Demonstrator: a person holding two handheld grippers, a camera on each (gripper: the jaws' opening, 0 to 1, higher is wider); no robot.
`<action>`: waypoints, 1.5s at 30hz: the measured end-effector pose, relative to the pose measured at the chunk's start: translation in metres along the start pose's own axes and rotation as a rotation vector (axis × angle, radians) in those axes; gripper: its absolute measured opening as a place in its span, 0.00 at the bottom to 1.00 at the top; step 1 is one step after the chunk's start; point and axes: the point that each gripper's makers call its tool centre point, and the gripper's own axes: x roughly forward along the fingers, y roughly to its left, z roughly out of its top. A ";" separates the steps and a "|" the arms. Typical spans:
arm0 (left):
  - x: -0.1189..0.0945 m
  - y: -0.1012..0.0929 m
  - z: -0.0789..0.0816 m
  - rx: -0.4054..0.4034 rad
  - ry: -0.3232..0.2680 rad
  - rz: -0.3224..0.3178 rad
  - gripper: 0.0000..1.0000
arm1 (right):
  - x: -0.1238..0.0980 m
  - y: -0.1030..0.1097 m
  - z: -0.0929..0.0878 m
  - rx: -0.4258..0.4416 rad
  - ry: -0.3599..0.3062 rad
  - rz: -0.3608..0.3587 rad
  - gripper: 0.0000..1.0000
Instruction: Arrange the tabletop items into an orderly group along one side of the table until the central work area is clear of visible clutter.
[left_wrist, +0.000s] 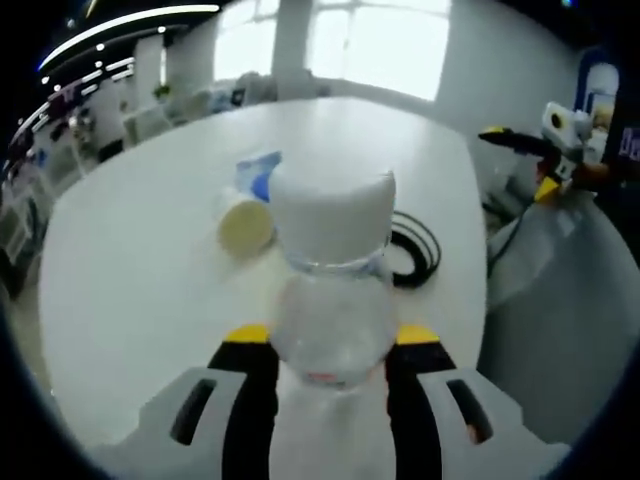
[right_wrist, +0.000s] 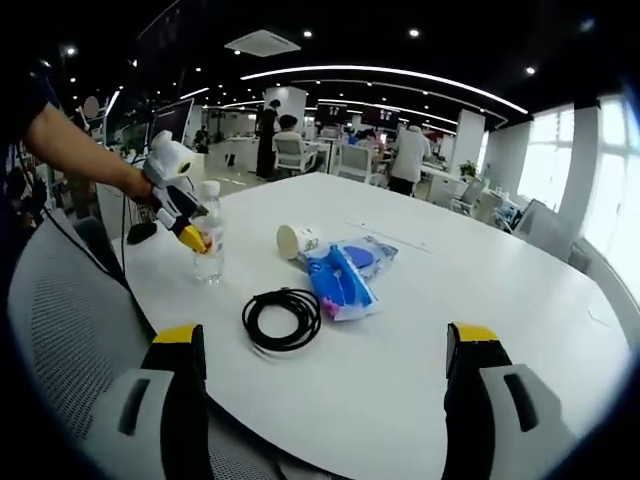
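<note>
Clear water bottle (left_wrist: 335, 300), white cap up, clamped between jaws of left tool (left_wrist: 330, 345), standing on white table (left_wrist: 130, 270) near its edge. Beyond bottle: paper cup (left_wrist: 245, 225) on its side, blue packet (left_wrist: 258, 172) behind it, coiled black cable (left_wrist: 415, 250) alongside. Right tool (right_wrist: 325, 345) hovers over table edge, jaws wide apart, holding nothing, facing cable (right_wrist: 283, 318), packet (right_wrist: 345, 275), cup (right_wrist: 293, 240). Office workers in background.
</note>
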 end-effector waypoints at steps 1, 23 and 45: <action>-0.001 0.000 -0.001 0.004 0.003 -0.004 0.39 | 0.000 0.000 0.000 0.000 -0.001 0.000 1.00; -0.009 -0.015 -0.009 0.182 0.071 -0.109 0.39 | 0.001 0.001 -0.002 -0.026 0.013 -0.002 1.00; -0.023 -0.012 -0.014 0.356 0.151 -0.137 0.39 | 0.001 0.001 -0.006 -0.058 0.033 -0.009 0.99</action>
